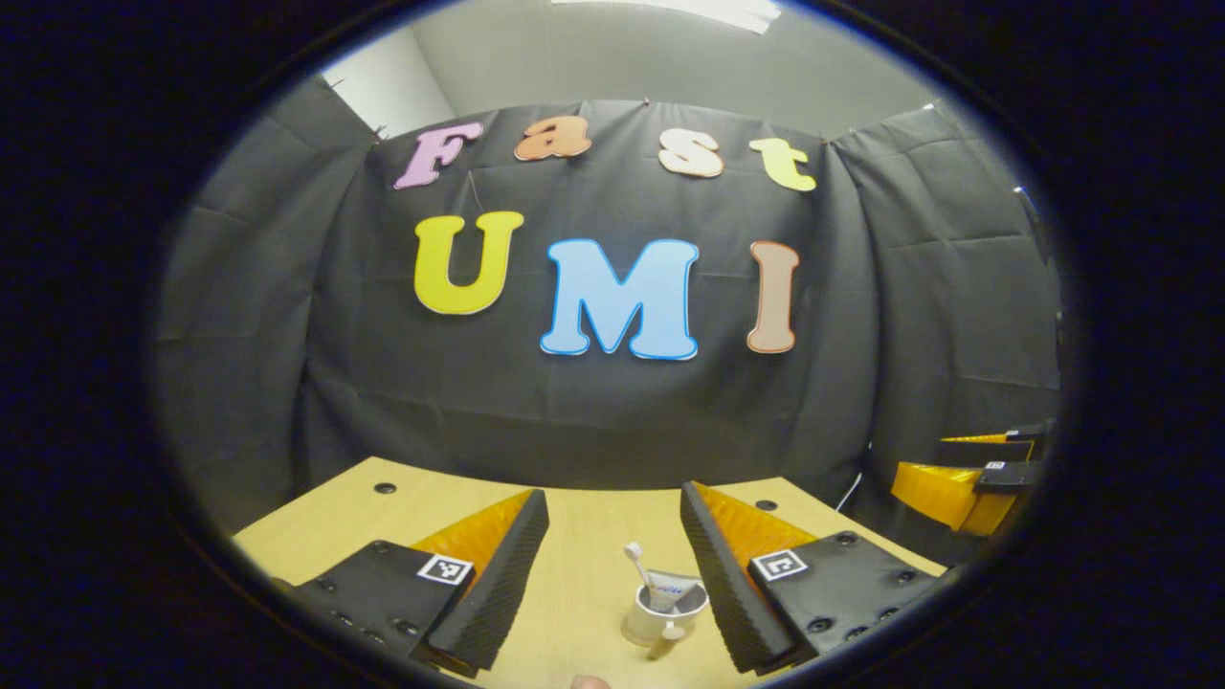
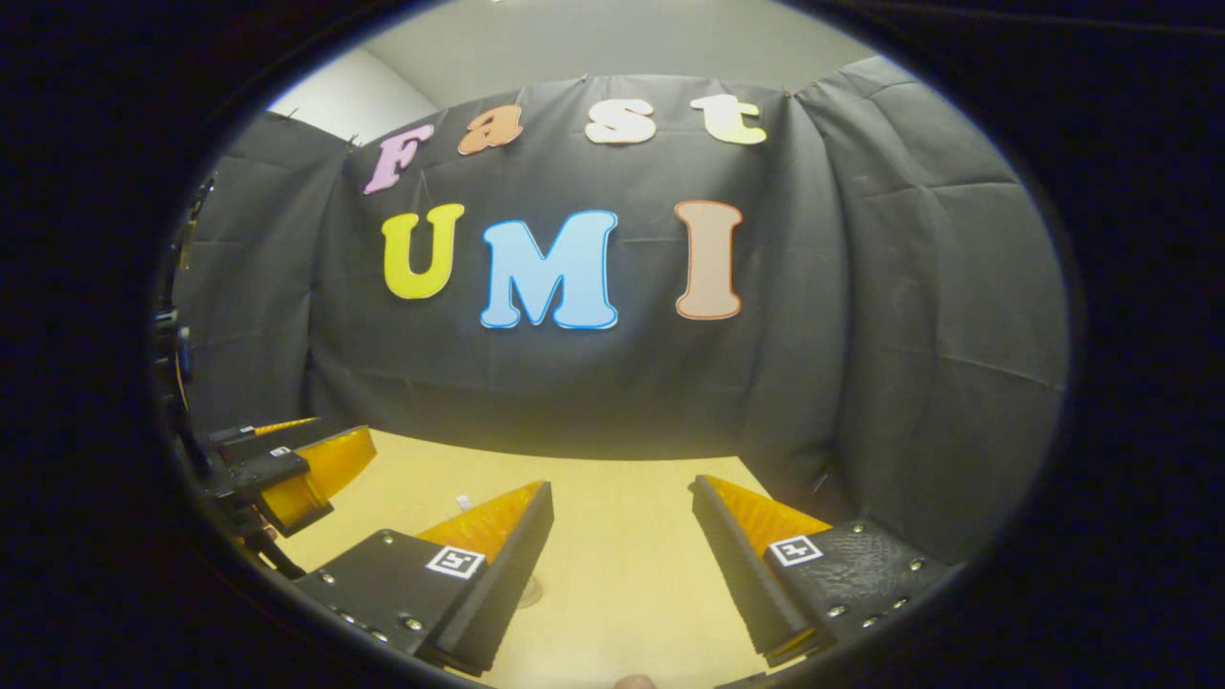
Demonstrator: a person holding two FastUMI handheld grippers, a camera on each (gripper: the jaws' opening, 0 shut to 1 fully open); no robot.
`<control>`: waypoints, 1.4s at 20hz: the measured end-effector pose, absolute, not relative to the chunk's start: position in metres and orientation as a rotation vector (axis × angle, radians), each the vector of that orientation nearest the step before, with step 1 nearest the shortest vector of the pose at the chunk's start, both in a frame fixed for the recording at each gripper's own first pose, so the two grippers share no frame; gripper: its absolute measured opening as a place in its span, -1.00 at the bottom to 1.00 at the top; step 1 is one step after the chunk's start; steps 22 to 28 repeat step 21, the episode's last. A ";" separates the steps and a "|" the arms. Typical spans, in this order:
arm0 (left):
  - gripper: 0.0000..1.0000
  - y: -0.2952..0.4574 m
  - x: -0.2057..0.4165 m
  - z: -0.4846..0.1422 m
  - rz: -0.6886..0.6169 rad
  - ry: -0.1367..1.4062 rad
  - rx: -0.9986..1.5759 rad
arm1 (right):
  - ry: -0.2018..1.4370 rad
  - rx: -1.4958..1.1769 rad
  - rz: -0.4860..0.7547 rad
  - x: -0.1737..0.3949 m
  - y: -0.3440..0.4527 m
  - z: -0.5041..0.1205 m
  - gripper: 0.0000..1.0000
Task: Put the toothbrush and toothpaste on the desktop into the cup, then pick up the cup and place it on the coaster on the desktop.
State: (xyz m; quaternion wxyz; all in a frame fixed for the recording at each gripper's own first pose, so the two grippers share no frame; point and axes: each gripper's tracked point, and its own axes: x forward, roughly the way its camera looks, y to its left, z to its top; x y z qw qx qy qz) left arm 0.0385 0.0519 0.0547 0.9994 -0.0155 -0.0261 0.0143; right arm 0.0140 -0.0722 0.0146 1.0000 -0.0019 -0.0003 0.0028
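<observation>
Your pale wooden desktop (image 1: 593,536) runs back to the black cloth wall, with two small dark holes near its far edge. Your left gripper (image 1: 612,574) hangs above it with its black ribbed fingers spread wide and nothing between them. In the left gripper view the small white ceramic cup (image 1: 660,617) stands on the wood just inside the finger on that view's right, apart from both. The white toothbrush (image 1: 636,565) and the white toothpaste tube (image 1: 670,588) are already upright in it, so by my reading the lift onto the coaster is what is left. I cannot make out the coaster.

To take the cup well, centre it between your fingers first, since it sits off to one side, then lower and press on the wall below the rim, clear of the handle stub facing you.

Your right gripper (image 2: 622,565) is also spread and empty, off to the side. It does not crowd the cup.
</observation>
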 end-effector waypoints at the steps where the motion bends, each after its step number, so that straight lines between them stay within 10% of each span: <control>1: 0.80 0.050 0.039 0.057 0.019 -0.064 -0.026 | -0.012 0.002 -0.005 0.013 -0.074 0.018 0.85; 28: 0.80 -0.106 0.069 0.057 0.140 -0.148 -0.107 | -0.104 0.009 -0.045 0.018 -0.269 0.023 0.83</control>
